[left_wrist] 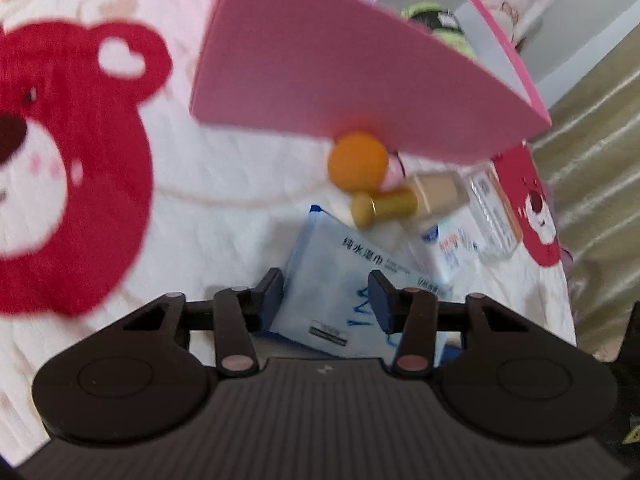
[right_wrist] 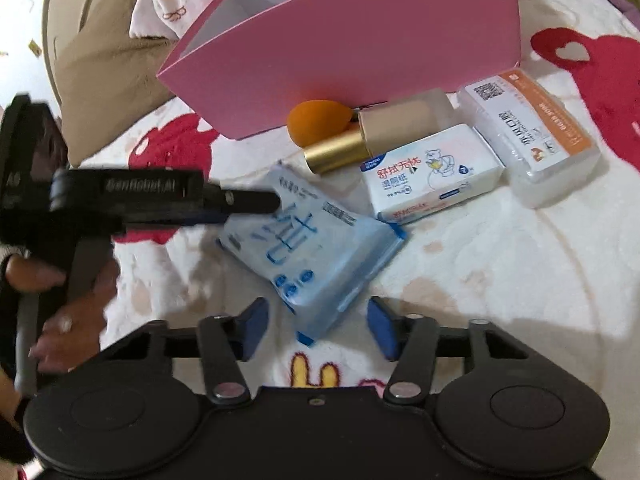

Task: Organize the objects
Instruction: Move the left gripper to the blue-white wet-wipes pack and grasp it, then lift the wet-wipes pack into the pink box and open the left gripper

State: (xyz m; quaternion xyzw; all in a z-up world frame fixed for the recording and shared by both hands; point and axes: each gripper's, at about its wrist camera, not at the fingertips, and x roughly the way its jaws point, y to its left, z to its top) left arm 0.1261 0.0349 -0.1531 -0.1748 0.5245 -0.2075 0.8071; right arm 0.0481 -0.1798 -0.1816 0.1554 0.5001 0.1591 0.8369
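My target, the blue wet-wipe pack (right_wrist: 316, 248), lies flat on the white bear-print blanket (right_wrist: 500, 280), at the middle of my right wrist view with one corner pointing down toward 6 o'clock. That corner sits between the blue pads of my right gripper (right_wrist: 318, 326), but both pads stand clear of it, so I count those jaws as apart and holding nothing.

My left gripper (left_wrist: 326, 296) has the same pack between its pads in the left wrist view, the film running from pad to pad. The left pad looks to be against the pack's edge and the right pad lies over its face. I read that as a clamp on the pack, though blur softens the contact. From the right wrist camera this gripper comes in from 9 o'clock, its tip at the pack's upper left corner, with a hand (right_wrist: 68, 312) on its handle.

From the pack, at 1 o'clock, lies a white tissue pack (right_wrist: 432, 172). Further toward 2 o'clock is a clear box with an orange label (right_wrist: 532, 136). At 12 o'clock a gold-capped bottle (right_wrist: 372, 136) lies on its side, just beside an orange sponge (right_wrist: 316, 122). Behind them stands the pink box (right_wrist: 352, 48), open at the top.
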